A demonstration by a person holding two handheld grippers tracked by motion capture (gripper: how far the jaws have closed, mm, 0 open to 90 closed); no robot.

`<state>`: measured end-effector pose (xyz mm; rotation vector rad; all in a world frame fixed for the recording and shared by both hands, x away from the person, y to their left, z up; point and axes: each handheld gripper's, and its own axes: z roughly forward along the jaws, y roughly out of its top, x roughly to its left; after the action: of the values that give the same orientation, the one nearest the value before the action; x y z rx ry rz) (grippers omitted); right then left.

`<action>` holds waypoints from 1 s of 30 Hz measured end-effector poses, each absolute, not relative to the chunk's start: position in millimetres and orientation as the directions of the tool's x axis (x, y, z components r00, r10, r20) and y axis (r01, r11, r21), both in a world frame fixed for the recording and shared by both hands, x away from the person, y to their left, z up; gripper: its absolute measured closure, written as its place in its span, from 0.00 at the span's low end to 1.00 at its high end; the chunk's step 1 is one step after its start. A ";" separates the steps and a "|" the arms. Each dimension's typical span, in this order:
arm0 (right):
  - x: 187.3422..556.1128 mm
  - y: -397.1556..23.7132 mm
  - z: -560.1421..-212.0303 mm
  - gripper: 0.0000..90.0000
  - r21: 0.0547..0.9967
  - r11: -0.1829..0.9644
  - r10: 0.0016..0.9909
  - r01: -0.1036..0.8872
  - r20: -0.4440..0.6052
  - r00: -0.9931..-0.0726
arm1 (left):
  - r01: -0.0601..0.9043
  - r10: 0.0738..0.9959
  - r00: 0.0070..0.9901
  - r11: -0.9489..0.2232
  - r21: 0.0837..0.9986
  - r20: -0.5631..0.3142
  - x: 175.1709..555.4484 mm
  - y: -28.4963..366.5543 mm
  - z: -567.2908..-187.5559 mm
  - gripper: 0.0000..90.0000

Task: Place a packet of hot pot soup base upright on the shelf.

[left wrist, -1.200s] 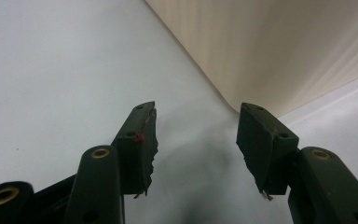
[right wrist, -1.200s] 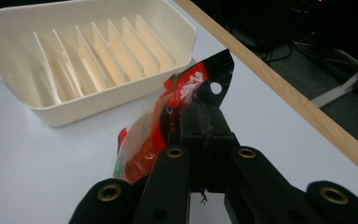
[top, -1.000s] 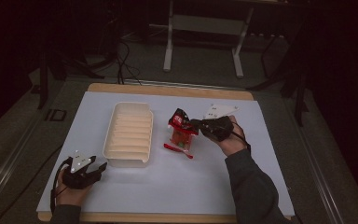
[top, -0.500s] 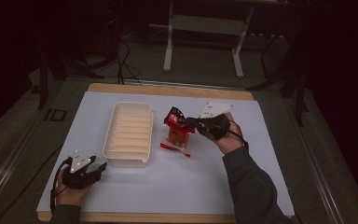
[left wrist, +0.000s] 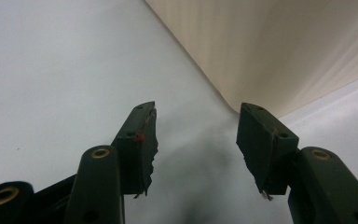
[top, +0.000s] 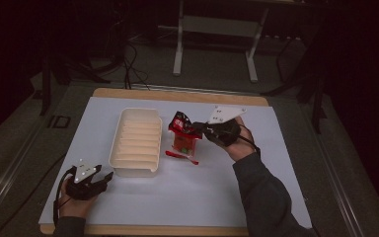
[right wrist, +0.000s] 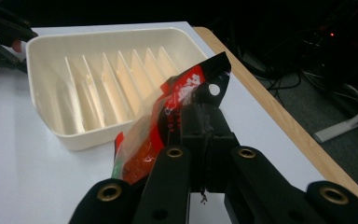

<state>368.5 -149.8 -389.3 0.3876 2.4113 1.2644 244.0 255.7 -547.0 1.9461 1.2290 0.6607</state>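
Snack packet (top: pixel 182 134), red and black with a clear lower part, is sitting at the middle of the high view, just right of the cream ribbed tray (top: pixel 135 142). Its long axis is running roughly up and down the frame, the black top end pointing toward the upper edge and tilting a little left, while the lower end is reaching down to the white surface (top: pixel 187 197). A thin red strip (top: pixel 181 157) is lying just below it. The right claw (top: pixel 196 128) is coming in from the right of the frame and is pinching the packet's upper part; in the right gripper view the jaws are pressed together on the packet (right wrist: pixel 177 116), whose black tip with a small hole is pointing to the upper right, the tray (right wrist: pixel 93 84) beyond it at upper left. The left claw (top: pixel 106 177) is resting at the lower left of the high view, near the tray's lower corner. In the left gripper view its jaws are standing wide apart, holding nothing, with the tray's wall (left wrist: pixel 270 46) at upper right.
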 end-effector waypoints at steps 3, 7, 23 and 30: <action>368.0 -145.6 -388.1 1.00 0.830 0.555 0.403 0.057 -0.208 -0.891 | 0.536 0.911 0.411 -0.276 0.798 0.038 244.0 255.9 -546.9 0.53; 366.8 -139.3 -387.0 1.00 0.830 0.557 0.388 0.043 -0.213 -0.897 | 0.536 0.911 0.412 -0.276 0.798 0.038 244.0 255.8 -546.9 0.53; 364.1 -120.1 -381.7 1.00 0.830 0.557 0.352 0.008 -0.228 -0.908 | 0.536 0.913 0.408 -0.267 0.801 0.031 243.9 256.4 -546.9 0.53; 363.4 -112.0 -381.3 1.00 0.828 0.560 0.336 -0.005 -0.233 -0.913 | 0.536 0.912 0.409 -0.267 0.801 0.031 243.8 256.8 -546.7 0.53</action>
<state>363.4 -112.0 -381.3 0.2694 2.4329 1.2929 243.8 256.8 -546.7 1.9359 1.2328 0.6549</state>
